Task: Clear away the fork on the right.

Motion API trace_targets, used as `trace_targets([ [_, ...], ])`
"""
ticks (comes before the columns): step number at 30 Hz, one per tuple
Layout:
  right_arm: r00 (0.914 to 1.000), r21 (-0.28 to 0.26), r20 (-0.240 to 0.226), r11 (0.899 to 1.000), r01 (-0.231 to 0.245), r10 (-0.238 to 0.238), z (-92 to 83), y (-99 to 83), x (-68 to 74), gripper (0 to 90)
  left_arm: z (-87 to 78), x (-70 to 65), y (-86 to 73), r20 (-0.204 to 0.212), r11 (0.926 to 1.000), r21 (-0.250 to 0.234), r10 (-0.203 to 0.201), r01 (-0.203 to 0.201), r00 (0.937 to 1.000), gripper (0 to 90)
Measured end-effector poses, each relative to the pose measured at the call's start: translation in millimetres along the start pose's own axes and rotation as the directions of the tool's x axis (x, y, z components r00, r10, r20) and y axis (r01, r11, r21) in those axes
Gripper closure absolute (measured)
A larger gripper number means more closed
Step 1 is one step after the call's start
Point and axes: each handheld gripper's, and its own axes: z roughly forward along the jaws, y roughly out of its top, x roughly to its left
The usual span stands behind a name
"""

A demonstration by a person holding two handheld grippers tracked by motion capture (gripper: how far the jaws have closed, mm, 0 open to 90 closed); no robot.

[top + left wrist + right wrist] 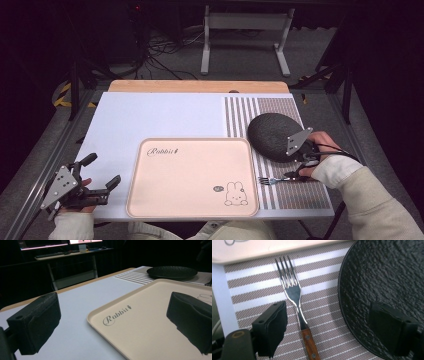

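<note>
Right gripper [327, 327], jaws spread, hovers over the fork [297, 307] on the striped placemat [249, 290], right of the tray [192, 175] and near the black plate [387, 277]. The fork looks light, rigid and slippery at its metal neck; the wooden handle offers the surer hold. Left gripper [100, 175] hangs spread at the table's near left.

A wooden table [200, 86] is carrying a pale lilac-white sheet [150, 115] that is covering most of its top, leaving a strip of bare wood showing along the far edge. A brown-and-white striped placemat [260, 112] is lying on the right part. A pale pink tray [192, 177] printed with "Rabbit" and a small bunny is sitting on the sheet at the near middle, its right edge just beside the placemat. A black textured plate [270, 135] and a wooden-handled fork [297, 305] are resting on the placemat, the fork just beside the plate
</note>
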Motion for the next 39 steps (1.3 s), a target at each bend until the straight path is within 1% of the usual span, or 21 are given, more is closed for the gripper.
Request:
trace_targets([
  [2, 0.9999, 0.027, -0.014, 1.000, 0.005, -0.005, 1.8, 0.5, 1.5, 17.4, 0.0, 0.1, 0.0, 0.001, 1.0000, 0.001, 0.000, 0.000, 1.0000, 0.0],
  [3, 0.9997, 0.032, -0.019, 0.999, 0.017, -0.016, 2.9, 0.7, 1.3, 17.8, 0.0, 0.0, -0.1, 0.000, 1.0000, 0.001, -0.001, 0.001, 1.0000, 0.0],
  [4, 0.9997, 0.054, -0.024, 0.998, 0.012, -0.010, 3.3, 0.8, 2.6, 18.2, 0.0, -0.1, -0.1, 0.000, 1.0000, 0.001, -0.002, 0.002, 1.0000, 0.0],
  [5, 0.9994, 0.063, -0.024, 0.998, 0.024, -0.023, 4.5, 0.9, 2.7, 18.3, 0.0, -0.1, -0.1, 0.000, 1.0000, 0.000, -0.001, 0.001, 1.0000, 0.0],
  [6, 0.9994, 0.063, -0.024, 0.998, 0.024, -0.023, 4.5, 0.9, 2.7, 18.3, 0.0, -0.1, -0.1, 0.000, 1.0000, 0.000, -0.001, 0.001, 1.0000, 0.0],
  [8, 0.9990, 0.090, -0.034, 0.995, 0.032, -0.029, 6.3, 1.3, 4.2, 18.9, 0.0, 0.0, -0.1, 0.000, 1.0000, 0.000, -0.002, 0.002, 1.0000, 0.0],
  [9, 0.9986, 0.093, -0.038, 0.995, 0.041, -0.038, 7.0, 1.4, 4.0, 19.1, 0.0, 0.0, -0.1, 0.000, 1.0000, 0.001, -0.002, 0.002, 1.0000, 0.0],
  [12, 0.9984, 0.118, -0.041, 0.992, 0.045, -0.040, 8.9, 0.8, 4.6, 19.5, 0.2, -0.1, -0.1, 0.000, 1.0000, -0.001, -0.001, 0.001, 1.0000, 0.0],
  [14, 0.9977, 0.128, -0.051, 0.990, 0.051, -0.045, 9.7, 0.1, 4.7, 19.7, 0.2, -0.1, -0.1, 0.001, 1.0000, -0.001, -0.001, 0.001, 1.0000, 0.0],
  [17, 0.9975, 0.140, -0.052, 0.989, 0.055, -0.048, 11.9, -0.7, 6.0, 20.3, 0.3, 0.0, -0.1, 0.002, 1.0000, 0.000, 0.000, 0.000, 1.0000, 0.0],
  [20, 0.9957, 0.162, -0.072, 0.984, 0.070, -0.059, 15.2, -1.6, 7.5, 21.9, 0.3, 0.0, -0.1, 0.002, 1.0000, -0.001, -0.001, 0.001, 1.0000, 0.0],
  [23, 0.9960, 0.178, -0.071, 0.982, 0.065, -0.054, 18.3, -3.0, 9.0, 23.2, 0.3, 0.0, -0.1, 0.002, 1.0000, -0.001, 0.000, 0.000, 1.0000, 0.0],
  [24, 0.9948, 0.182, -0.080, 0.980, 0.076, -0.062, 19.9, -3.8, 8.8, 24.5, 0.3, 0.0, -0.1, 0.002, 1.0000, -0.001, -0.001, 0.001, 1.0000, 0.0],
  [26, 0.9942, 0.190, -0.089, 0.979, 0.077, -0.061, 22.9, -5.4, 9.5, 26.7, 0.3, 0.0, -0.1, 0.003, 1.0000, -0.001, 0.000, 0.000, 1.0000, 0.0],
  [27, 0.9928, 0.194, -0.099, 0.977, 0.085, -0.067, 24.1, -6.2, 9.3, 27.8, 0.3, 0.0, -0.1, 0.002, 1.0000, 0.000, -0.001, 0.001, 1.0000, 0.0],
  [28, 0.9931, 0.196, -0.097, 0.977, 0.083, -0.065, 25.3, -6.7, 9.7, 29.3, 0.3, 0.1, -0.1, 0.003, 1.0000, 0.000, -0.001, 0.001, 1.0000, 0.0],
  [33, 0.9893, 0.203, -0.116, 0.973, 0.110, -0.088, 29.8, -8.9, 10.8, 42.3, 0.5, 0.0, -0.1, 0.004, 1.0000, 0.001, 0.001, -0.001, 1.0000, 0.0],
  [34, 0.9867, 0.212, -0.132, 0.970, 0.122, -0.095, 30.5, -9.2, 10.8, 45.1, 0.5, 0.0, -0.1, 0.004, 1.0000, 0.001, 0.001, -0.001, 1.0000, 0.0],
  [35, 0.9853, 0.215, -0.137, 0.968, 0.130, -0.102, 32.5, -10.0, 11.1, 49.9, 0.5, 0.0, -0.2, 0.005, 1.0000, 0.002, 0.000, 0.000, 1.0000, 0.0],
  [36, 0.9853, 0.215, -0.137, 0.968, 0.130, -0.102, 32.5, -10.0, 11.1, 49.9, 0.6, 0.0, -0.2, 0.004, 1.0000, 0.001, 0.000, 0.000, 1.0000, 0.0],
  [39, 0.9843, 0.225, -0.145, 0.965, 0.131, -0.100, 34.7, -12.1, 11.5, 56.9, 0.6, 0.1, -0.1, 0.005, 1.0000, 0.000, 0.002, -0.002, 1.0000, 0.0],
])
